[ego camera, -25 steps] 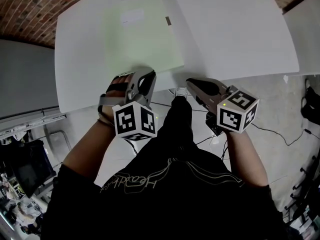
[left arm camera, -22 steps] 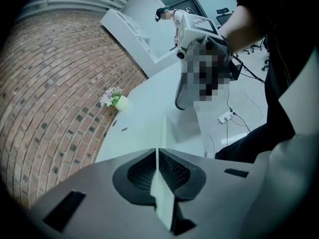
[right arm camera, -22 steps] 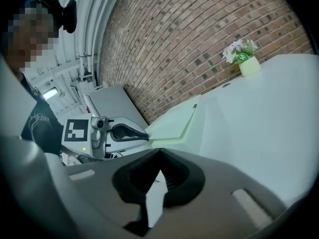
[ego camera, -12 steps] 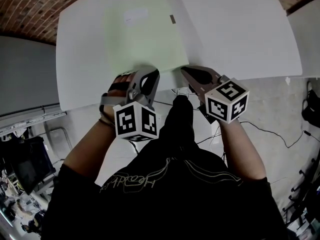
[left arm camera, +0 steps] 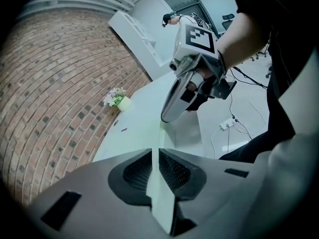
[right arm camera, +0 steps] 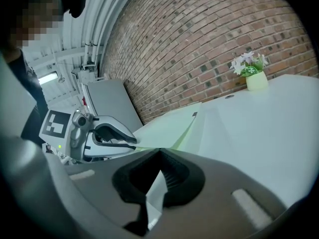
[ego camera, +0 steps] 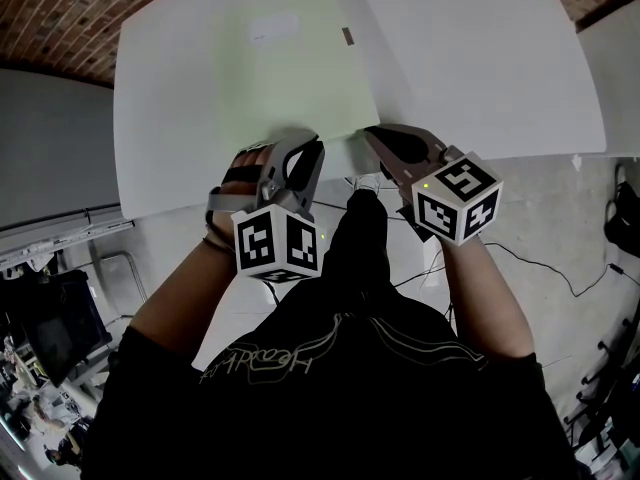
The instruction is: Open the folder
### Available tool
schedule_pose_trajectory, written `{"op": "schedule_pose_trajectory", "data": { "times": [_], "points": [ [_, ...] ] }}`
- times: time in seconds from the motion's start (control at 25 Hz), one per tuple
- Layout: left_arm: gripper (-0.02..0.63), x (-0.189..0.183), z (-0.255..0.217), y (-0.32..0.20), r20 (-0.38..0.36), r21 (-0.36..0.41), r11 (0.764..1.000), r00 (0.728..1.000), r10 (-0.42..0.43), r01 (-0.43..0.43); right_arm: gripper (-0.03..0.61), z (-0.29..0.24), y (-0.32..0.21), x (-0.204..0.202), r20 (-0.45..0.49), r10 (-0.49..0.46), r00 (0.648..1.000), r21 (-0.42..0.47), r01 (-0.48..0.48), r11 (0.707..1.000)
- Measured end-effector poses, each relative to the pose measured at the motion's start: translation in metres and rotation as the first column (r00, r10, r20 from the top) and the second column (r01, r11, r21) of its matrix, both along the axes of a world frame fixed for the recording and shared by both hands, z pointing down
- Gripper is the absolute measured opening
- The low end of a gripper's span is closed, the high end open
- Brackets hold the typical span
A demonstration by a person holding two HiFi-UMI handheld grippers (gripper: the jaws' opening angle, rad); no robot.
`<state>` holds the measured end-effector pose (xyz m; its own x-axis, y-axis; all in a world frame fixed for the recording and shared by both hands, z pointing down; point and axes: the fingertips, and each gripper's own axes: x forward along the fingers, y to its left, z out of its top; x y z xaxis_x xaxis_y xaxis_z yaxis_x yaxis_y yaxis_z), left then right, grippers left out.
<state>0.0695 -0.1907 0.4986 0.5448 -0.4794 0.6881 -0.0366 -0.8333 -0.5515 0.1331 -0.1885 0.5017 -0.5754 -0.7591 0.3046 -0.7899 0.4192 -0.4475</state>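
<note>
A person is working on a pale green folder [ego camera: 290, 68] that is lying flat on a white table [ego camera: 480, 58]. Its long axis is running straight away from the body, and its near short edge is sitting just inside the table's near rim, where both grippers are meeting it.

The left gripper [ego camera: 303, 146] is biting that near edge a little left of the middle, its fingers pressed together on a thin green sheet of the folder. The right gripper [ego camera: 372, 134] is taking the near right corner, its fingers likewise pinching a thin pale leaf. The two are working close beside each other, tips angled in toward one another, neither one empty.

From the right gripper view the folder's layers are parting slightly along its right long side, a sliver of brighter green showing in the gap. This suggests the fold is lying along the left long side. If so, the cover is going to have to swing up and over toward the left, and the right gripper is the one nearer the free edge. Which layer each is gripping — top cover or what lies under it — cannot be told for certain.

Potted flowers [right arm camera: 253, 72] are standing far back on the table, well apart from the folder.
</note>
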Motion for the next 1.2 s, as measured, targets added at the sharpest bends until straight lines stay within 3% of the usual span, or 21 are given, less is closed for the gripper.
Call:
{"op": "schedule_pose_trajectory", "data": {
  "times": [0.32, 0.8, 1.2],
  "points": [
    [0.064, 0.014, 0.003, -0.003, -0.024, 0.005, 1.0, 1.0, -0.016, 0.016, -0.002, -0.004, -0.002, 0.0, -0.004, -0.003, 1.0, 0.02, 0.003, 1.0],
    [0.064, 0.031, 0.001, -0.008, -0.004, 0.06, 0.998, 1.0, 0.004, -0.004, -0.002, -0.007, -0.001, -0.001, 0.014, -0.01, 1.0, 0.038, 0.01, 0.999],
    [0.038, 0.03, -0.003, -0.01, -0.015, 0.0, 1.0, 0.999, -0.031, 0.031, -0.002, -0.003, -0.003, -0.007, -0.026, -0.053, 0.998, 0.05, 0.055, 0.997]
  ]
}}
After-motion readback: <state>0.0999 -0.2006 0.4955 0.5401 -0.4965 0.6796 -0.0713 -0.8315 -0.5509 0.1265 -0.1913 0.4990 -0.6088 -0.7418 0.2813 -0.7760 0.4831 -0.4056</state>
